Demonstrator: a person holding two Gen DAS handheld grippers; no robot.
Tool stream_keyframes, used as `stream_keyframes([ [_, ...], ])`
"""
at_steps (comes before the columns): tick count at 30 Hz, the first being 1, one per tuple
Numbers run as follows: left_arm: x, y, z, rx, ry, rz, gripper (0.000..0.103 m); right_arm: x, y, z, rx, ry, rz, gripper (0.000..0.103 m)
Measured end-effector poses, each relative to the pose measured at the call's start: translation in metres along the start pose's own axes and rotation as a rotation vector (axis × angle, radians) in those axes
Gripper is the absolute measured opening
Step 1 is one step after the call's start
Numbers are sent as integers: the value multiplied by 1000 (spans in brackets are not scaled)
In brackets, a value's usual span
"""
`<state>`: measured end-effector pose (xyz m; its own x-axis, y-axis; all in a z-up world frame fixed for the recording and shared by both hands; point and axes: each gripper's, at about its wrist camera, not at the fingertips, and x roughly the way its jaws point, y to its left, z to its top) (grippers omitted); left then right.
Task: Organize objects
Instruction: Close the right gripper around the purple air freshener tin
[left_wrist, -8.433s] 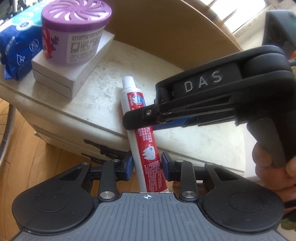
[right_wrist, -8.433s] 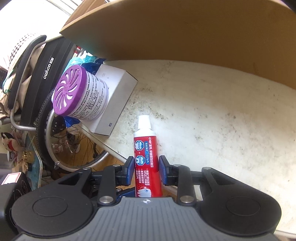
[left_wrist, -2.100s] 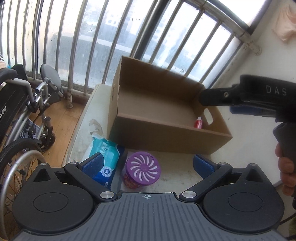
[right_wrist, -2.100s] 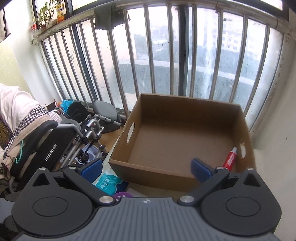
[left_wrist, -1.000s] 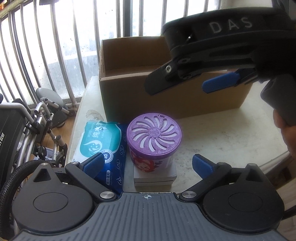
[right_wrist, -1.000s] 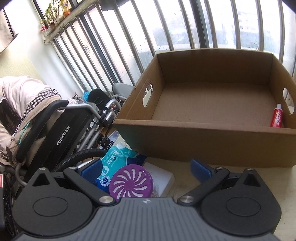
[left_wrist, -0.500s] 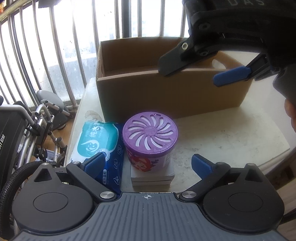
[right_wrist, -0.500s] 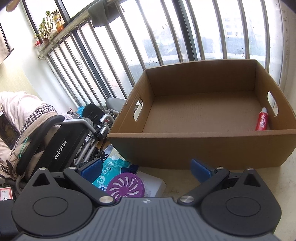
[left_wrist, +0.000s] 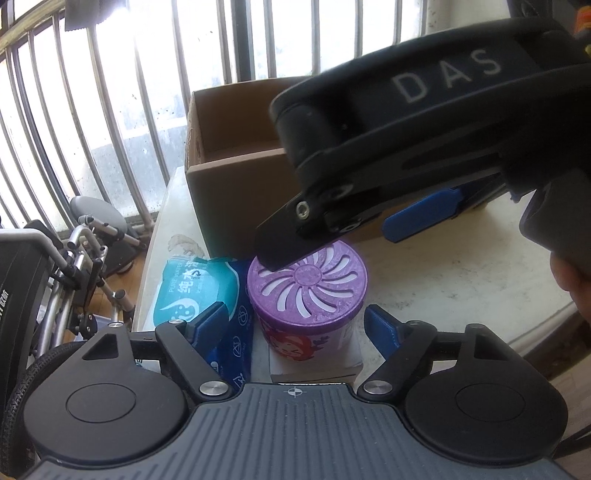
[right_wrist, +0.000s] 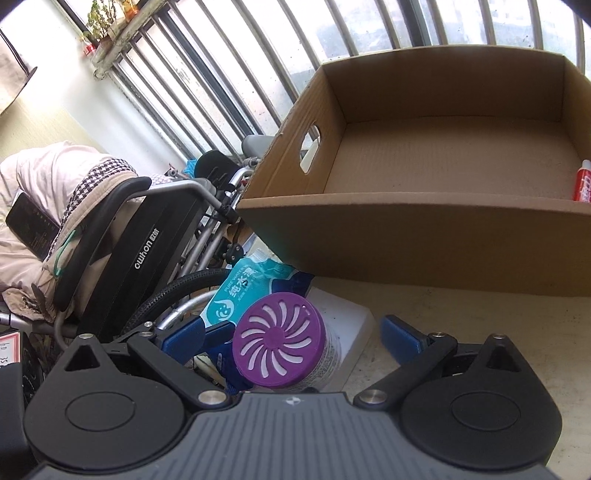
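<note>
In the left wrist view, the left gripper is spread wide before the purple-lidded round air-freshener tub, which sits on a flat white box beside a teal wet-wipes pack; the right gripper hovers open above it.

In the right wrist view, that gripper's blue fingers flank the tub, near the brown cardboard box holding a red toothpaste tube.

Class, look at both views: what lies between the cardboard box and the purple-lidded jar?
Only bare tabletop separates the cardboard box from the purple-lidded jar, seen in the left wrist view; the right gripper hangs above it.
</note>
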<state>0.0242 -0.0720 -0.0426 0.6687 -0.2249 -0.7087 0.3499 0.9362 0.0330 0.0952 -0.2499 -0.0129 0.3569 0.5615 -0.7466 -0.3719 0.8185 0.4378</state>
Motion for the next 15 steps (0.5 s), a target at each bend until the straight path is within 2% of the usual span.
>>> stream_keyframes([
  [9,9,-2,-2,11,3,-31,66,16,3,2,-5,63,39,87],
  [15,10,-2,-2,-7,-8,-31,65,23,5,1,-24,87,41,79],
])
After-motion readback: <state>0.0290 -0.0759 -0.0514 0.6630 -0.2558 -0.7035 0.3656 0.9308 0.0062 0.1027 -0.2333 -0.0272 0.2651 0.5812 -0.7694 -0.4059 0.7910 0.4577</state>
